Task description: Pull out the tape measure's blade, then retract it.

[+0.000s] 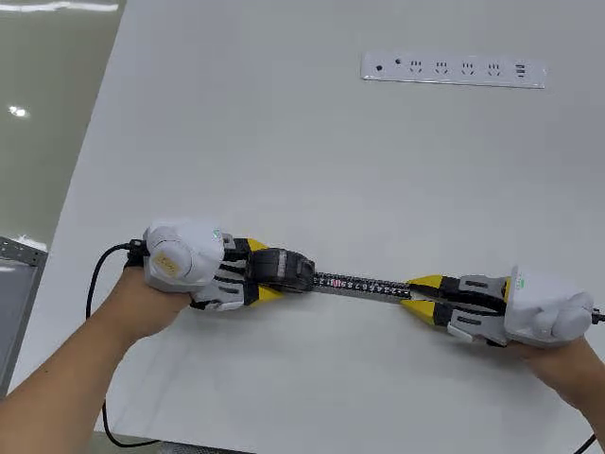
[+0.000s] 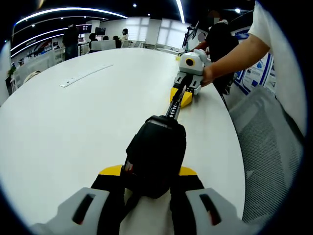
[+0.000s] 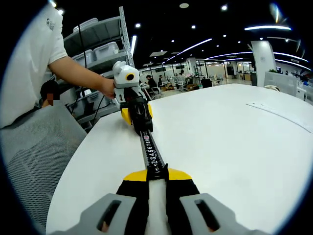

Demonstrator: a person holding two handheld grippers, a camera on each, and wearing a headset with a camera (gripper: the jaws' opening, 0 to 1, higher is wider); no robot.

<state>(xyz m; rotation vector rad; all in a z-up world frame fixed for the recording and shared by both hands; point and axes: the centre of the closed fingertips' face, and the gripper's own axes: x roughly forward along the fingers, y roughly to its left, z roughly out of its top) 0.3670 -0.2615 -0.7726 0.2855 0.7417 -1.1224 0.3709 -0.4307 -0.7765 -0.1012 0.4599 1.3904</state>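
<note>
Left gripper (image 1: 263,272) is clamped tight on the black tape measure (image 1: 286,270), a yellow-tipped jaw pressed to each side of the case, which sits low on the white table (image 1: 284,142) near its front edge. From the case the blade (image 1: 361,284) runs straight out across the tabletop. The right gripper (image 1: 423,295), jaws nearly closed, is pinching the blade's far end between its tips.
</note>
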